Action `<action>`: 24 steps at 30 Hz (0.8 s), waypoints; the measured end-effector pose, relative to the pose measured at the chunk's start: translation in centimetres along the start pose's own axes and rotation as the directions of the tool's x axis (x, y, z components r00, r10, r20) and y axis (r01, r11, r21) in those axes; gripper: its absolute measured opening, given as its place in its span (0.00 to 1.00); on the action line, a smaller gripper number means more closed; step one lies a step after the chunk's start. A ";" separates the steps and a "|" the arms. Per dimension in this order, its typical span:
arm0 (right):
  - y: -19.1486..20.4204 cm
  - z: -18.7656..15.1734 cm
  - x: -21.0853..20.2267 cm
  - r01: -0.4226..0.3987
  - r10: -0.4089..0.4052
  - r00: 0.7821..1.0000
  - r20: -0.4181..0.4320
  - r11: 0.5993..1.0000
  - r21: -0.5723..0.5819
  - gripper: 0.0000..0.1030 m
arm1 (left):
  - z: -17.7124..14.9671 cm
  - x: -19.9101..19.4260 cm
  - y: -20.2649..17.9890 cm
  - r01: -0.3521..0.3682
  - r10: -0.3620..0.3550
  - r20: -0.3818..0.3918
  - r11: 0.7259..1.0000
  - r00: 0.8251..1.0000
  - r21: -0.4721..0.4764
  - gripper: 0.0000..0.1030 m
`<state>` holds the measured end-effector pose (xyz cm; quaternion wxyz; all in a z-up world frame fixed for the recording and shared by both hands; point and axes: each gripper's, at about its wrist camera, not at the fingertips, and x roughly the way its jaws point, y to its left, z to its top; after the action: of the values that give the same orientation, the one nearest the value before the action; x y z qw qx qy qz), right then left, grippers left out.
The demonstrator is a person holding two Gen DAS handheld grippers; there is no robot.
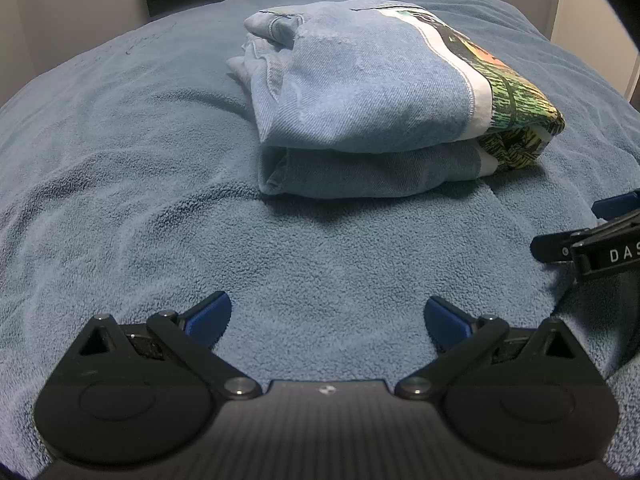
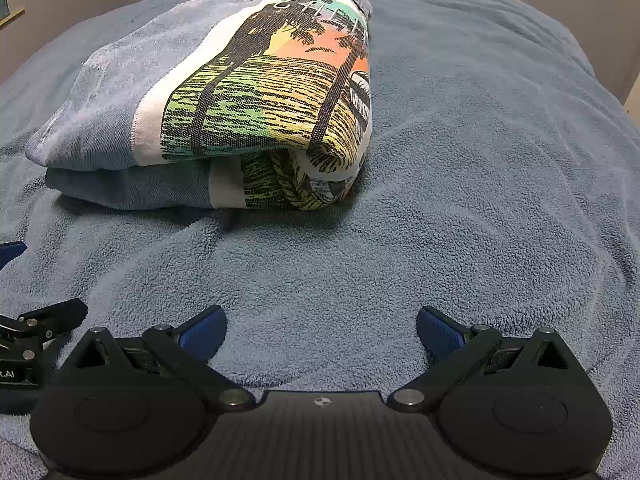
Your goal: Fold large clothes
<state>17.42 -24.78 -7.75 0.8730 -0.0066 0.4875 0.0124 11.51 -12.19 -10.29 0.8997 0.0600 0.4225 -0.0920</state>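
One folded garment [image 1: 372, 96] is seen on a blue blanket [image 1: 120, 200], with both grippers held clear of it.

The garment, a single blue sweatshirt-like piece with a printed sunset panel [image 2: 276, 92], is laid in a compact bundle near the blanket's middle. The left gripper [image 1: 328, 316] and right gripper [image 2: 322, 328] are kept in front of the garment, apart from it, each with its jaws spread wide and nothing between them. The fabric is judged soft, thick and fairly light, likely to slump if lifted by one layer; hold is best taken at the doubled front edge, through both layers. Two grippers are counted. The fold is judged largely done.
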 end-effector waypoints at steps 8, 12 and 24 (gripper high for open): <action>0.0 0.0 0.0 0.000 0.000 1.000 0.000 1.000 0.000 1.00 | 0.0 0.0 0.0 0.001 -0.001 -0.001 1.000 1.000 -0.001 1.00; 0.1 0.0 0.0 0.001 -0.001 1.000 -0.001 1.000 0.000 1.00 | 0.0 0.1 -0.1 0.000 0.000 -0.001 1.000 1.000 -0.001 1.00; -0.2 -0.1 0.1 0.001 -0.001 1.000 -0.002 1.000 0.000 1.00 | 0.0 0.1 0.0 0.001 -0.001 -0.001 1.000 1.000 -0.001 1.00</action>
<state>17.41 -25.03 -7.84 0.8727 -0.0071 0.4882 0.0118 11.59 -12.24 -10.32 0.8994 0.0593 0.4232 -0.0921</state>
